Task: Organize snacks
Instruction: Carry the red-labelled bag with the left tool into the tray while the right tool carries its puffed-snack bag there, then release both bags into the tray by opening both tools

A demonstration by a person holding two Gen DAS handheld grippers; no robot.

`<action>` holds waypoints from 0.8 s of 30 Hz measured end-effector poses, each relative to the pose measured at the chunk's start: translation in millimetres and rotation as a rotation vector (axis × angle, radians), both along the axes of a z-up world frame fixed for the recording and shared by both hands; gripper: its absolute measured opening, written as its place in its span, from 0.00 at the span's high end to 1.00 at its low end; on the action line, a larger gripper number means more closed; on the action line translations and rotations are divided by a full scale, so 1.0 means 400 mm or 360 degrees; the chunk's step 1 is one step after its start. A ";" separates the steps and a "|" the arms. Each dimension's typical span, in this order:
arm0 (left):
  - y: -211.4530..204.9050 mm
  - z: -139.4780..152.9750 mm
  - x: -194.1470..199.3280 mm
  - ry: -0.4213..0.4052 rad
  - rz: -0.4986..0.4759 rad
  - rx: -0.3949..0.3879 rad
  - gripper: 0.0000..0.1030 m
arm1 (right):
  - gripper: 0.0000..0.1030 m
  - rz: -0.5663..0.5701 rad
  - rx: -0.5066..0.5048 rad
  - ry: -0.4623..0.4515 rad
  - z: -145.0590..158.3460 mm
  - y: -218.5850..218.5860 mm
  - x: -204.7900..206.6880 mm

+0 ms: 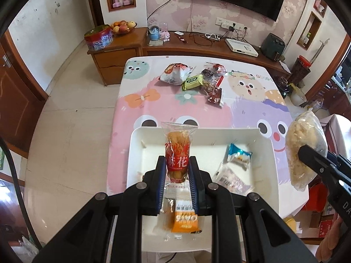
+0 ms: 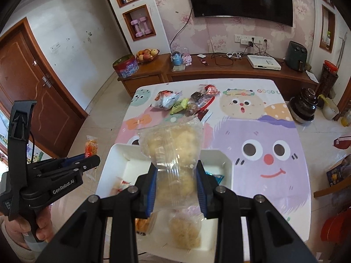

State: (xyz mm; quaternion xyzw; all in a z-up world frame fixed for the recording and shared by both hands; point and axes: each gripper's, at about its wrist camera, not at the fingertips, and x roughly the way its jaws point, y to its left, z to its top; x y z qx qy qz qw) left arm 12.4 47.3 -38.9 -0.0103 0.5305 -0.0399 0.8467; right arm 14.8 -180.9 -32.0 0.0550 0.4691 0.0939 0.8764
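The left gripper (image 1: 177, 168) has its blue-padded fingers (image 1: 161, 175) clamped on a clear-and-red plastic packet holding a golden fried dough twist (image 1: 177, 151). The packet stands upright between the pads, above the white rectangular plastic tray (image 1: 140, 140).

The right gripper (image 2: 176, 184) has its fingers (image 2: 200, 188) clamped on a clear plastic bag of pale yellow crumbly snack pieces (image 2: 173, 144). The bag is pinched at its middle, bulging above and below the pads, and hangs over the same tray (image 2: 109, 160). In the left wrist view the same bag appears at the right edge, held off the desk.

The tray sits at the near edge of the desk (image 1: 252, 109), which carries a pastel cartoon-print cover. Inside the tray lie a blue-and-white wrapped snack (image 1: 239, 155), a white flat packet with a barcode (image 1: 232, 178) and an orange-and-white packet (image 1: 185, 223).

A loose pile of assorted wrapped snacks (image 1: 197, 81) lies at the far side of the desk, well apart from the tray; it includes a green packet (image 1: 192, 82)
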 end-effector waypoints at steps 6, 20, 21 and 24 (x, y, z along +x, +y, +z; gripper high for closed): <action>-0.006 -0.013 -0.047 0.0004 -0.0025 0.0039 0.82 | 0.69 0.0045 -0.0096 -0.0003 -0.015 0.054 -0.042; -0.048 -0.076 -0.098 0.0096 -0.0127 0.0125 0.82 | 0.69 0.0056 -0.0147 0.0133 -0.076 0.092 -0.068; -0.051 -0.079 -0.099 0.0102 -0.0133 0.0131 0.82 | 0.69 0.0049 -0.0144 0.0141 -0.078 0.089 -0.066; -0.055 -0.085 -0.102 0.0111 -0.0147 0.0145 0.82 | 0.69 0.0033 -0.0146 0.0162 -0.086 0.085 -0.062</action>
